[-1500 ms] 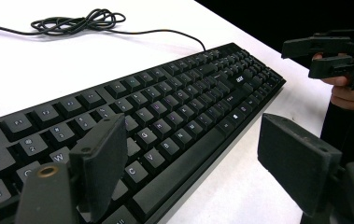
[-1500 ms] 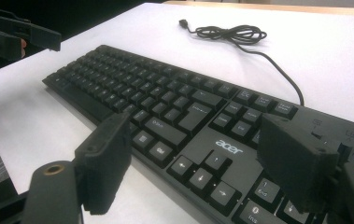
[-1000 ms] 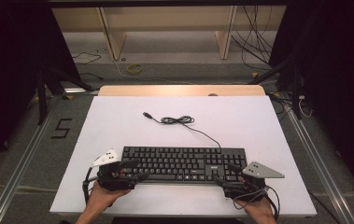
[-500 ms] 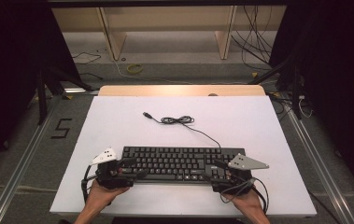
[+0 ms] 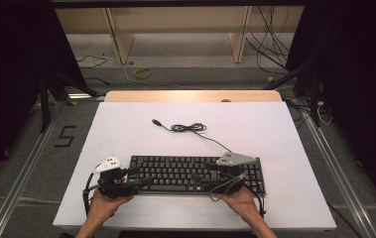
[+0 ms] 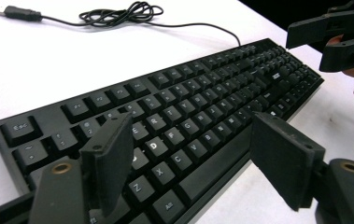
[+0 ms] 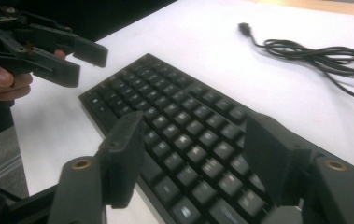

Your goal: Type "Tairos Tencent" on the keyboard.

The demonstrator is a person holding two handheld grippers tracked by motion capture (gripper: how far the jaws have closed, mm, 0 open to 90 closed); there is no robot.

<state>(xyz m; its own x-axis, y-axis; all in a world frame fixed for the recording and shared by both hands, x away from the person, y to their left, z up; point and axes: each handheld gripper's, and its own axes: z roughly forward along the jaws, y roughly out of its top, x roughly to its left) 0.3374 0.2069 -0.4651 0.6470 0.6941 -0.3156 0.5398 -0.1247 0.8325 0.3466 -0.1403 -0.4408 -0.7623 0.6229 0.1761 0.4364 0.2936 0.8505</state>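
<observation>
High view: keyboard [image 5: 195, 173] lies lengthwise across the table, cable rearward, both tongs apart, just closing.

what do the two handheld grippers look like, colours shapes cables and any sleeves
Both are black. The left gripper and right gripper each carry a pale grey three-cornered plate on top and trail a thin black cable in loops beside the hand. Each has two flat, rectangular black jaw pads on thicker arms with brass-coloured round inserts. The forearms are bare; no sleeves show.
</observation>
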